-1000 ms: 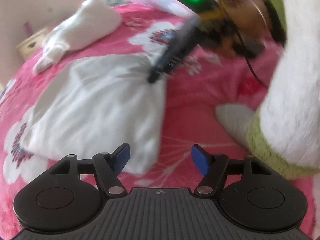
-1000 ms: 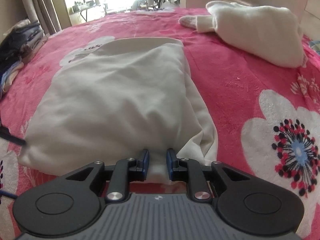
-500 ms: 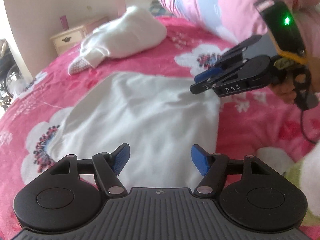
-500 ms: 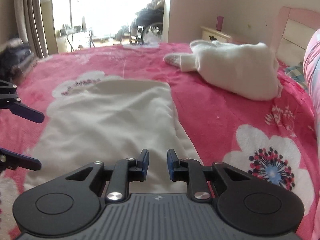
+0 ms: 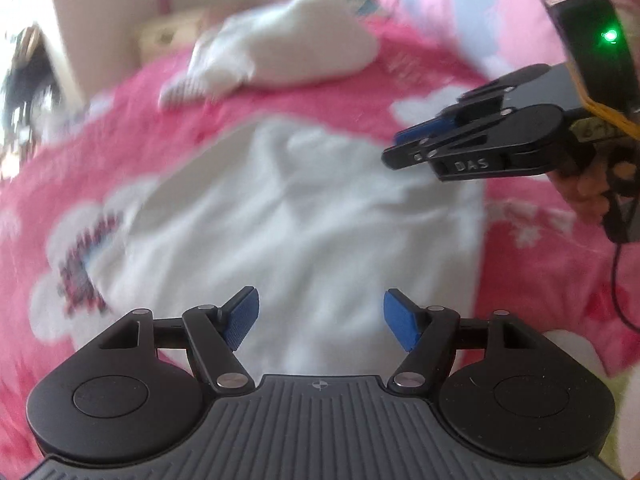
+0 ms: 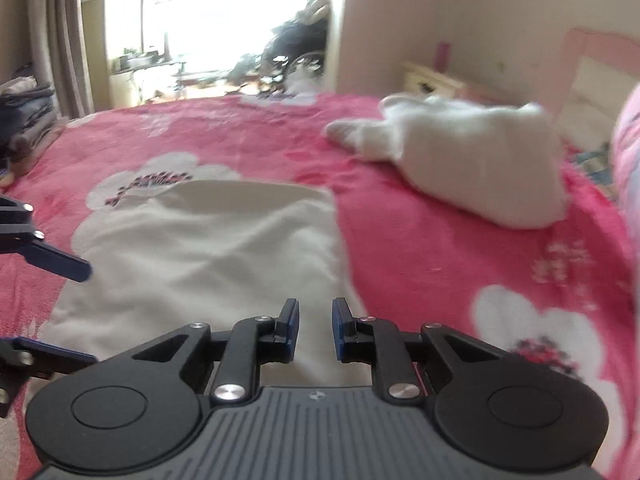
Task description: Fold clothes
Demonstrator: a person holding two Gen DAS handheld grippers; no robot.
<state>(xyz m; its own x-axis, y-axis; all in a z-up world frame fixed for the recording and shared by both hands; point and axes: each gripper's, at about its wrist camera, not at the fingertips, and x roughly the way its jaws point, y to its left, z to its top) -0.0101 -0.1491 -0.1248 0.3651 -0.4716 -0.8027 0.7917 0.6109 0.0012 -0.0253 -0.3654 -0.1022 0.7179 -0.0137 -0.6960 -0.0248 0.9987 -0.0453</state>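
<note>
A folded white garment [image 5: 300,220] lies flat on the pink flowered blanket [image 5: 520,280]. My left gripper [image 5: 320,312] hovers over its near edge, wide open, with nothing between the pads. My right gripper [image 5: 404,140] hangs above the garment's right side, held by a hand [image 5: 588,188]. In the right wrist view the same garment [image 6: 208,248] lies ahead of my right gripper [image 6: 314,320]. Its jaws are closing with a narrow gap and nothing in it. The left gripper [image 6: 88,316] shows at the left edge of that view. A second, rumpled white garment [image 6: 480,168] lies further back.
The rumpled white garment [image 5: 304,48] lies near a pink pillow [image 5: 440,0] and the headboard [image 6: 600,68]. A nightstand [image 6: 432,78] stands by the wall. A stack of dark clothes [image 6: 24,112] sits beyond the blanket [image 6: 420,240] at the left.
My right gripper has let go of the white garment's near edge and risen off it. My left gripper has swung over the garment, and its view has rolled.
</note>
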